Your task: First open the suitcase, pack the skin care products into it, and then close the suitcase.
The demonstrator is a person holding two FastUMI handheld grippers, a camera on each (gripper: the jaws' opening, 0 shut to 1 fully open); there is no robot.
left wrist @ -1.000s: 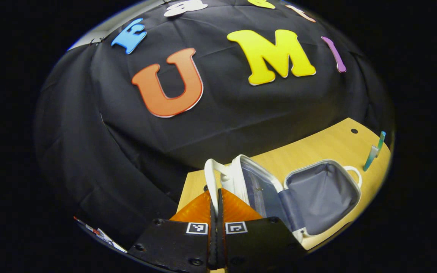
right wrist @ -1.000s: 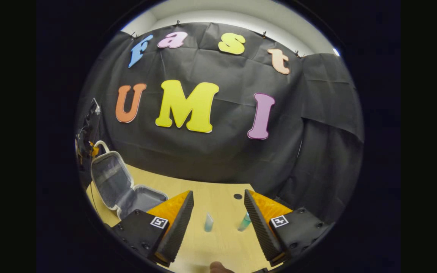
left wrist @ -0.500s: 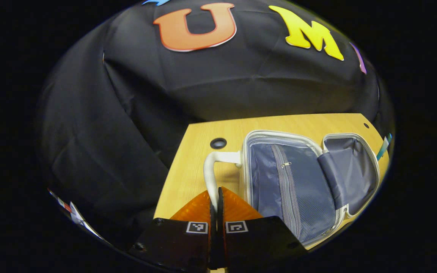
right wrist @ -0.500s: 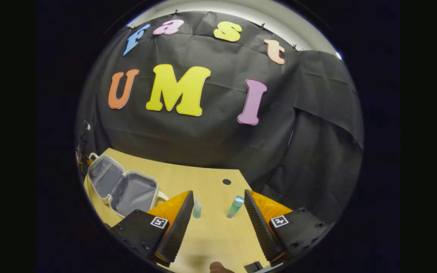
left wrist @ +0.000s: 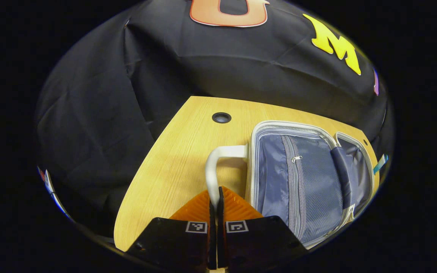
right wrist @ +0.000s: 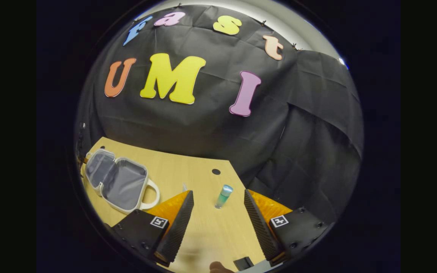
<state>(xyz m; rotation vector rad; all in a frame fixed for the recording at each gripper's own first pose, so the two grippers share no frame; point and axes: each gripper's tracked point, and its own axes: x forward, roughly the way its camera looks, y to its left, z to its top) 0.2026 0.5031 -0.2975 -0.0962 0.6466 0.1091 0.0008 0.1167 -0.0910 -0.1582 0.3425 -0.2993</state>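
While the small white hard-shell suitcase with grey fabric lining (left wrist: 298, 182) lies spread open on the pale wooden table (left wrist: 173, 163), the left gripper (left wrist: 214, 203) is clenched on its curved white plastic handle (left wrist: 218, 167), both fingers pressing the bar. The right gripper (right wrist: 218, 212) hovers with its jaws spread wide and nothing between them, aimed at an upright translucent teal bottle with a rounded cap (right wrist: 224, 195) that stands on the table, well apart from the suitcase (right wrist: 116, 180). A second skin care tube (left wrist: 380, 163) shows near the table's far edge. The bottle looks light, rigid and smooth, likely to tip or slip if nudged off-centre, so a squeeze across the middle of its body seems safest. The shell is stiff and the lining soft, with a zipped mesh pocket (left wrist: 298, 178), so the bottle should settle without harm
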